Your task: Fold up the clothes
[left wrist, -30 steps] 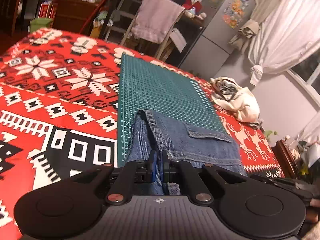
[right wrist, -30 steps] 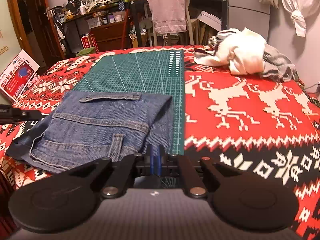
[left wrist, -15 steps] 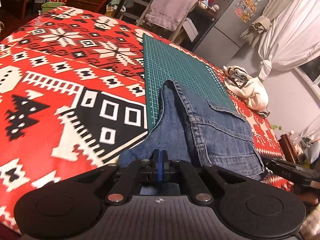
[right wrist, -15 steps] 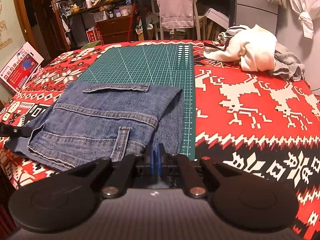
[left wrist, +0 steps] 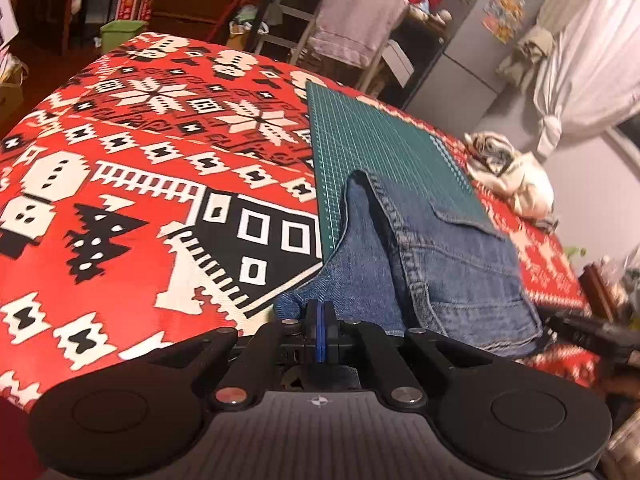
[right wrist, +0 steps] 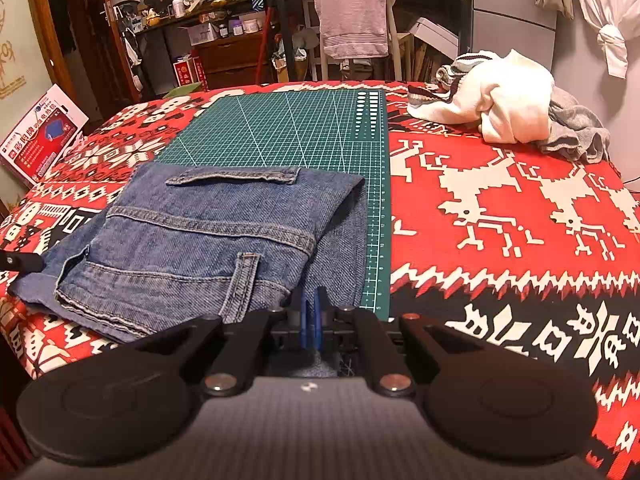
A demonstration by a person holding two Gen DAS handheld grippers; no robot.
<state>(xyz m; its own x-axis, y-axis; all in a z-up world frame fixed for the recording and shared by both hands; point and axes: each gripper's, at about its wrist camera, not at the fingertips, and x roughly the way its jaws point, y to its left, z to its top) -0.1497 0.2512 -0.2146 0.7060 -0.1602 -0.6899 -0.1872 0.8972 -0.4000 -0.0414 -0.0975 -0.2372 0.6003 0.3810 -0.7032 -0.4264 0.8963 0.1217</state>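
Mid-fold, I reckon: the jeans [right wrist: 192, 240] lie doubled on the green mat [right wrist: 280, 128], near edge hanging off. Left gripper [left wrist: 319, 334] and right gripper [right wrist: 309, 322] each look pinched on denim, though it's partly hidden. Next, carry that edge forward evenly.

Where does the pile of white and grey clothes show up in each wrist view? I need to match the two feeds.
Left wrist: the pile of white and grey clothes sits at the right, beyond the far right edge of the green cutting mat.
Right wrist: the pile lies upper right, on the red patterned cover.
Shared landmark: the pink towel on the chair.
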